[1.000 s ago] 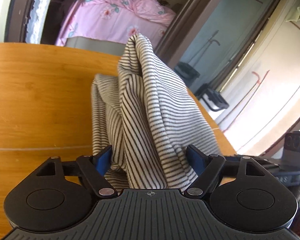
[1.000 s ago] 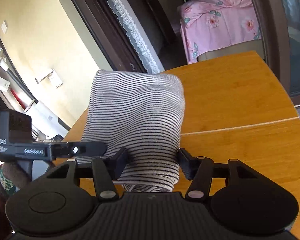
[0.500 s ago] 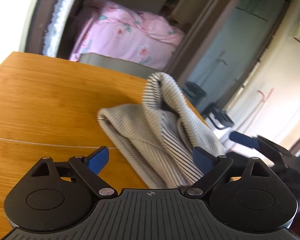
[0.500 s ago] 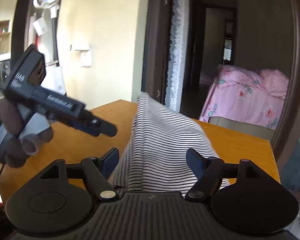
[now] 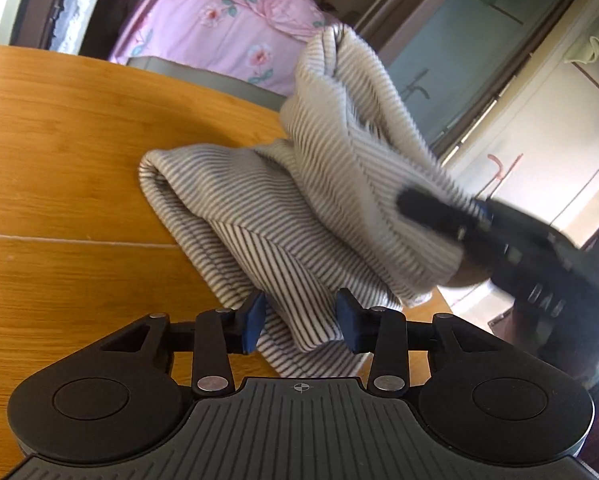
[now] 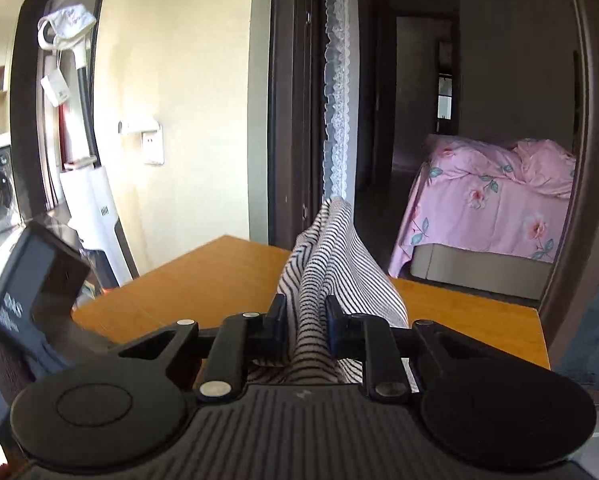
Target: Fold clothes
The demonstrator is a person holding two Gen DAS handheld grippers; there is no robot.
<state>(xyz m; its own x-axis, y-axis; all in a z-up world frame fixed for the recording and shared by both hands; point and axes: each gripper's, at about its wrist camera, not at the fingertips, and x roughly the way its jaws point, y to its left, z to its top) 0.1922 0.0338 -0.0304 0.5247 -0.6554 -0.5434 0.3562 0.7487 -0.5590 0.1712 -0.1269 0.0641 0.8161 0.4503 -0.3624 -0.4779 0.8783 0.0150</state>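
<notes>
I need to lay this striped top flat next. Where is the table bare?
Bare wood lies left of the striped top, from the table seam to the far edge. Crowded on the right: the right gripper and left gripper both grip cloth.

Both grippers are chunky matte black plastic: ribbed top plate, two round discs, silver screws on the linkages. The left gripper [image 5: 300, 322] has blue fingertips [image 5: 253, 319]; the right gripper [image 6: 302, 320] is all black.
</notes>
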